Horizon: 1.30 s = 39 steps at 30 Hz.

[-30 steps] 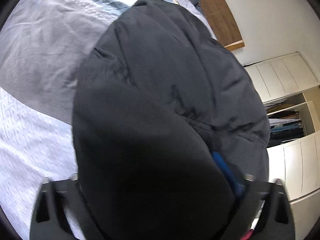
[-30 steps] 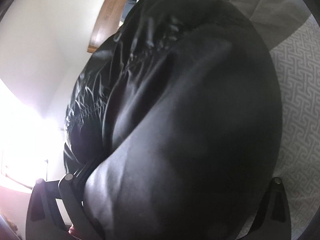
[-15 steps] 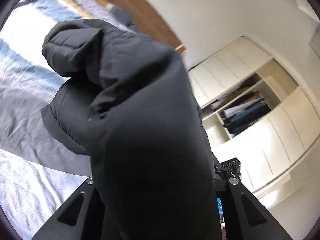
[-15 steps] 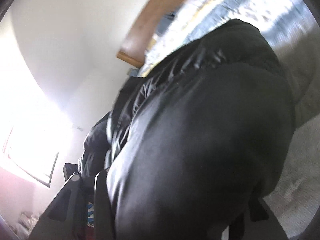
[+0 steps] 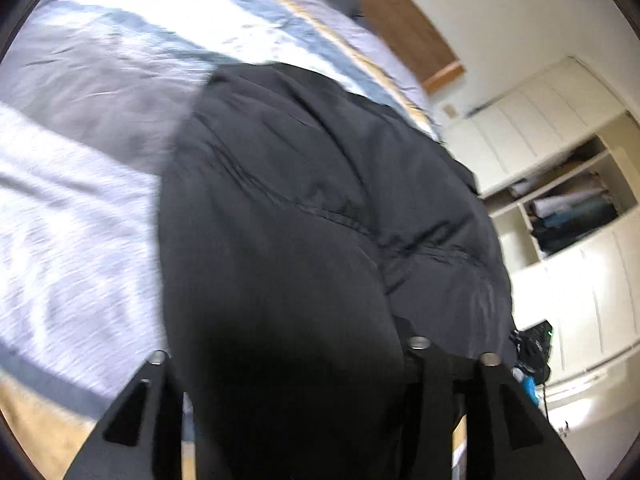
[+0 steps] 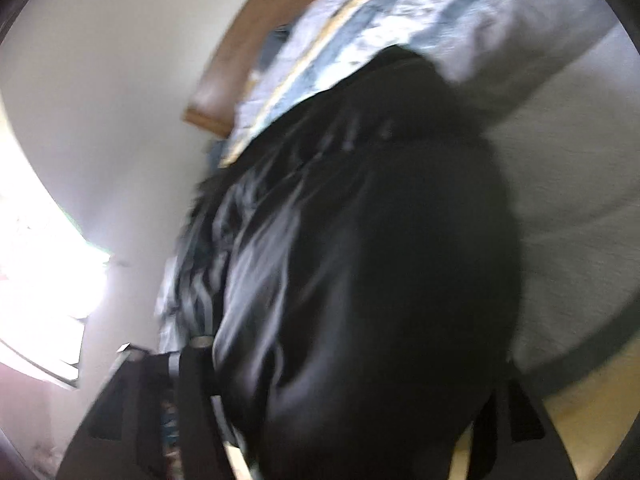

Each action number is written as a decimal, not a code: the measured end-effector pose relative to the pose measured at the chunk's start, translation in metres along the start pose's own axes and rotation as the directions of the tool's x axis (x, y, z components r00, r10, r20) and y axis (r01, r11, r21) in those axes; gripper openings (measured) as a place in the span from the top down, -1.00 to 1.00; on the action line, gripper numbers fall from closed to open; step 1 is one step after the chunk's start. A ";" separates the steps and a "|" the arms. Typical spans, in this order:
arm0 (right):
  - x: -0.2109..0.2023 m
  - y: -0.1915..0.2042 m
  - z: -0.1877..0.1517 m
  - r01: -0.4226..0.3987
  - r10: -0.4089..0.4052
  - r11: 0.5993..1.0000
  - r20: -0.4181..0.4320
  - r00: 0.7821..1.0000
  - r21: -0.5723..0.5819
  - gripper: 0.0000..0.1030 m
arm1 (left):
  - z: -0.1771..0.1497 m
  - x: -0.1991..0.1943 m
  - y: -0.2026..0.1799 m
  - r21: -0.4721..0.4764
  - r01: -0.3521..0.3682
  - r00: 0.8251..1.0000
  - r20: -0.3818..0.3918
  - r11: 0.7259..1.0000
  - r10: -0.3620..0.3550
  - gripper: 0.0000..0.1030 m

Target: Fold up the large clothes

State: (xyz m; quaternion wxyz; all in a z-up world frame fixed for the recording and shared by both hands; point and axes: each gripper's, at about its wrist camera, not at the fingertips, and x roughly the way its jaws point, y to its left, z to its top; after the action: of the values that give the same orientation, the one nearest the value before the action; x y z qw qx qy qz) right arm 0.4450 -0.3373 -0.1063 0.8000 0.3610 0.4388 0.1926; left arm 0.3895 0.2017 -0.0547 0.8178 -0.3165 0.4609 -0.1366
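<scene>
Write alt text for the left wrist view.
A bulky black padded jacket fills the frame, bunched between the left tongs, whose jaws have just been opening. Behind it lies a bed with striped grey and blue bedding; right, a white wardrobe with open shelves.

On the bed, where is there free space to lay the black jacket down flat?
The bed cover lies bare to the left of the black jacket, from the pale patterned part up to the striped bands by the wooden headboard. In the right wrist view a pale strip is free at right. The middle is filled by the bunched jacket; both grippers' fingers flank it.
</scene>
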 end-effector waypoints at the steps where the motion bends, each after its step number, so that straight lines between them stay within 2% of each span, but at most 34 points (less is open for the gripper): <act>1: -0.006 -0.001 0.000 0.033 -0.033 0.999 0.005 0.999 -0.009 -0.41 | 0.000 -0.007 0.001 0.009 -0.025 1.000 0.001 1.000 0.025 -0.07; 3: -0.014 0.000 -0.003 0.070 -0.070 0.997 0.018 0.997 -0.011 -0.46 | 0.010 -0.020 0.000 0.026 -0.086 0.996 0.017 0.996 0.086 -0.39; 5: -0.029 0.000 -0.002 0.090 -0.089 0.996 0.037 0.995 -0.011 -0.50 | 0.013 -0.044 0.006 0.031 -0.141 0.989 0.056 0.989 0.139 -0.53; 9: -0.061 0.003 0.000 0.197 -0.192 0.979 0.097 0.977 -0.048 -0.59 | 0.002 -0.089 0.023 0.027 -0.191 0.976 0.111 0.981 0.187 -0.54; 12: -0.080 0.024 -0.011 0.234 -0.219 0.966 0.136 0.966 -0.109 -0.60 | -0.003 -0.098 0.002 0.072 -0.248 0.961 0.146 0.966 0.235 -0.55; 17: -0.088 0.068 -0.022 0.263 -0.225 0.934 0.171 0.959 -0.243 -0.60 | -0.019 -0.066 -0.048 0.170 -0.276 0.955 0.157 0.946 0.250 -0.56; 22: -0.053 0.116 -0.044 0.303 -0.240 0.868 0.200 0.950 -0.395 -0.60 | -0.038 -0.020 -0.096 0.272 -0.353 0.930 0.210 0.895 0.302 -0.56; 24: -0.040 0.131 -0.052 0.311 -0.240 0.844 0.212 0.947 -0.436 -0.60 | -0.045 -0.006 -0.108 0.286 -0.362 0.925 0.224 0.887 0.306 -0.56; 31: 0.003 0.147 -0.070 0.339 -0.262 0.780 0.217 0.940 -0.526 -0.60 | -0.070 0.037 -0.124 0.344 -0.390 0.916 0.240 0.854 0.322 -0.57; 34: 0.015 0.140 -0.073 0.353 -0.286 0.764 0.206 0.936 -0.540 -0.60 | -0.071 0.045 -0.122 0.351 -0.407 0.909 0.251 0.843 0.334 -0.62; 39: 0.015 0.122 -0.072 0.371 -0.307 0.759 0.209 0.928 -0.534 -0.60 | -0.067 0.047 -0.113 0.347 -0.409 0.907 0.255 0.844 0.334 -0.70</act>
State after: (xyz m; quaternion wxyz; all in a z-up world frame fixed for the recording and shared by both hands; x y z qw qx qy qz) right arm 0.3934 -0.2171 -0.0498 0.9147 0.0324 0.3756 0.1456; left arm 0.3665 0.0653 -0.0385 0.9143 -0.0620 0.3988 -0.0345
